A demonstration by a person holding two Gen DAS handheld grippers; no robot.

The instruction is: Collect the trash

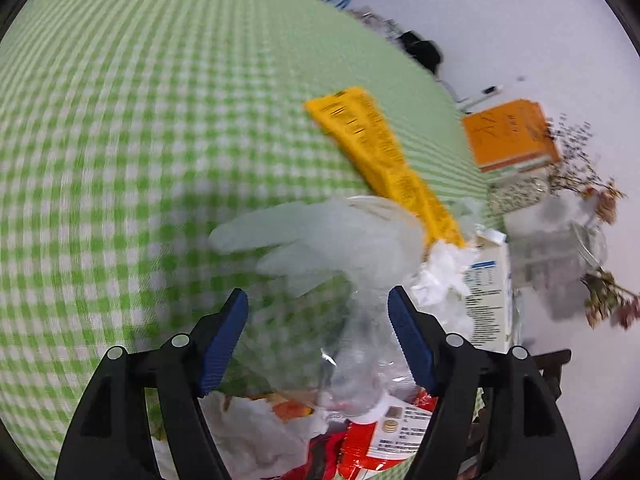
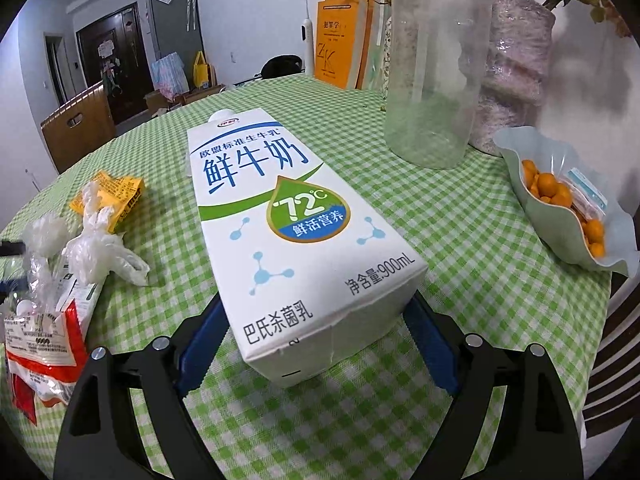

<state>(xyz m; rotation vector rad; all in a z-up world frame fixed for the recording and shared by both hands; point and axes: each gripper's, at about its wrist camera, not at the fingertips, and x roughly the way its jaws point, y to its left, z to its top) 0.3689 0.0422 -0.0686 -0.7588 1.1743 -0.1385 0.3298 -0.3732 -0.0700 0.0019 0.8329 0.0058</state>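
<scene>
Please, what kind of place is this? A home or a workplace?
Most likely a home dining area: a table under a green checked tablecloth, a bowl of small oranges, books against the wall, and a dark entrance door behind.

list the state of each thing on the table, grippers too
milk carton: lying flat, cap on
right gripper: open, straddling the carton's base
left gripper: open above the trash pile
plastic glove: crumpled, loose
yellow wrapper: flattened, empty-looking
glass jar: upright, empty
green bowl: holds small oranges
</scene>
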